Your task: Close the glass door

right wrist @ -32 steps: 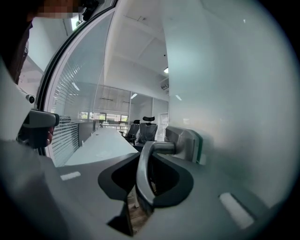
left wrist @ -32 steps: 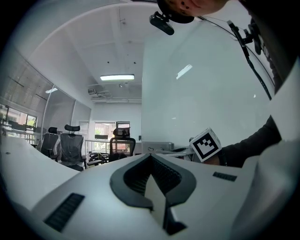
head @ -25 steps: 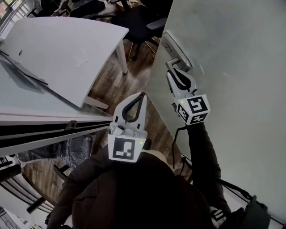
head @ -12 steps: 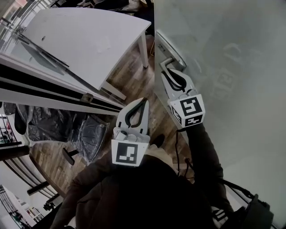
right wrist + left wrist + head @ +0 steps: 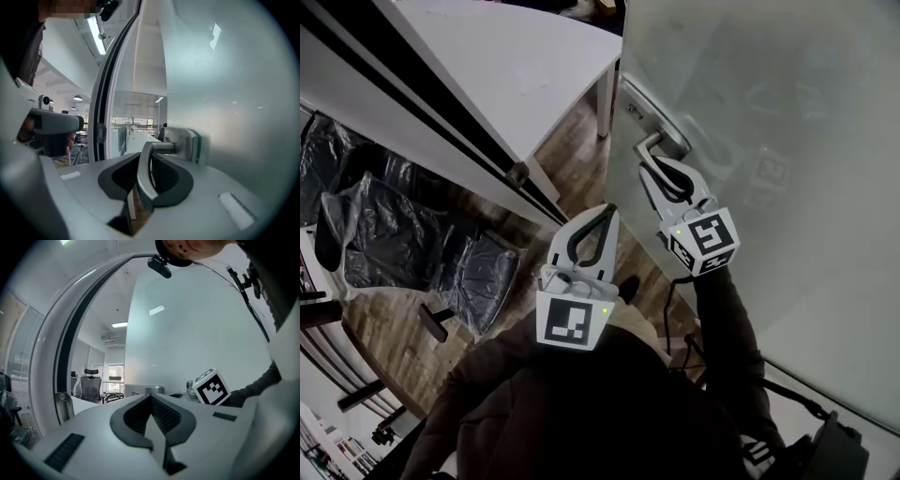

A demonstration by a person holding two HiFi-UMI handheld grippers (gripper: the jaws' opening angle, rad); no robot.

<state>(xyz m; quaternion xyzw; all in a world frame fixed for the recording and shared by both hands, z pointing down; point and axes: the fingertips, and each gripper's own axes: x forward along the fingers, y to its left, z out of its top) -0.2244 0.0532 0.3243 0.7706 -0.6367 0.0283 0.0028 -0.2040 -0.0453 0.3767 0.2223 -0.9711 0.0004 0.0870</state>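
My right gripper (image 5: 661,171) is clamped on the lever handle (image 5: 649,143), with the jaws pinching its bar from both sides. The bar runs along the jaws toward its plate on the door (image 5: 769,131). The door stands just right of the tool, and its free edge faces the frame (image 5: 478,131) on the left across an open gap. My left gripper (image 5: 598,217) is closed on nothing and is clear of the door. In my judgement the right arm must carry the edge toward the frame.

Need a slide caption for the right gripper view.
Right hand-held gripper shut on the lever handle of the frosted glass door.
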